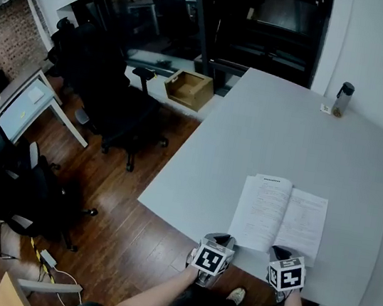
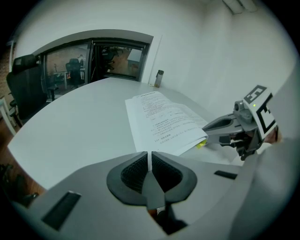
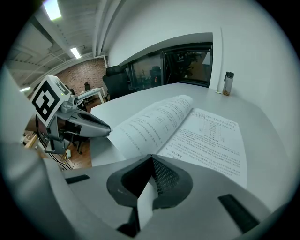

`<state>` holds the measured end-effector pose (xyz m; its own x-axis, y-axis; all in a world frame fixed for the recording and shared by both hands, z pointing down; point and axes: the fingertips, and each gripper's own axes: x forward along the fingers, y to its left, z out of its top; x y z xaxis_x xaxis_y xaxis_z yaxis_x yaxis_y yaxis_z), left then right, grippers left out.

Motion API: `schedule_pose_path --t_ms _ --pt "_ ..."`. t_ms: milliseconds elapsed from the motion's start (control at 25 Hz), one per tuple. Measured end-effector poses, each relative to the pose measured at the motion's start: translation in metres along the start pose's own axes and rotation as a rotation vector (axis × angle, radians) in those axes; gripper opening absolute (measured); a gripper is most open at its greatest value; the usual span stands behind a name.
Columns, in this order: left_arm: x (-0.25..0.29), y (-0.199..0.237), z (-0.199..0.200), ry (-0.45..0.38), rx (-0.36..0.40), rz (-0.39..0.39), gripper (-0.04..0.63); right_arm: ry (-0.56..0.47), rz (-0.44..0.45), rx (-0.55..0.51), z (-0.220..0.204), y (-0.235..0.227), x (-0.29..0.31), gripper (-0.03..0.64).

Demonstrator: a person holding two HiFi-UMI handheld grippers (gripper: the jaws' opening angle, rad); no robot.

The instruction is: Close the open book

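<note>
The open book [image 1: 281, 217] lies flat near the front edge of the grey table [image 1: 273, 140], its printed pages facing up and the left page slightly arched. Both grippers sit just short of the book's near edge. My left gripper [image 1: 218, 239] is at the book's near left corner with its pads pressed together and nothing between them. My right gripper [image 1: 280, 253] is at the near edge below the right page, its jaws also closed to a point. The left gripper view shows the book [image 2: 161, 119] ahead and the right gripper [image 2: 207, 128] beside it. In the right gripper view the book [image 3: 187, 129] fills the middle, with the left gripper [image 3: 107, 127] pointing at its left page.
A small bottle [image 1: 343, 99] stands at the table's far right corner. Dark office chairs [image 1: 113, 100] and an open cardboard box [image 1: 189, 88] are on the wooden floor to the left of the table. A white wall runs along the table's right side.
</note>
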<state>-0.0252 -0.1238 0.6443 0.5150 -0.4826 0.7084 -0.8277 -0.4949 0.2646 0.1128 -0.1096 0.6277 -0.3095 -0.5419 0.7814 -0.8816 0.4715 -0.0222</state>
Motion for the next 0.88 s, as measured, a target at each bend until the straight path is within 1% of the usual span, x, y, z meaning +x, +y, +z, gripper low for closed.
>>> schedule_pose_path --t_ms 160,320,440,680,880 --pt "0.005 -0.009 0.002 0.014 0.016 -0.021 0.011 -0.007 0.018 0.011 0.000 0.002 0.000 0.003" --pt "0.015 -0.033 0.007 0.025 0.046 -0.062 0.011 -0.016 0.031 0.029 -0.004 0.002 -0.002 0.003" --pt "0.024 -0.051 0.015 0.019 0.058 -0.086 0.011 -0.018 0.033 0.023 -0.007 0.000 -0.004 0.003" --pt "0.032 -0.082 0.034 -0.013 0.099 -0.138 0.011 -0.046 0.005 0.041 -0.010 -0.016 -0.018 0.003" --pt "0.044 -0.118 0.044 -0.031 0.133 -0.204 0.011 -0.075 -0.042 0.063 -0.014 -0.039 -0.038 0.003"
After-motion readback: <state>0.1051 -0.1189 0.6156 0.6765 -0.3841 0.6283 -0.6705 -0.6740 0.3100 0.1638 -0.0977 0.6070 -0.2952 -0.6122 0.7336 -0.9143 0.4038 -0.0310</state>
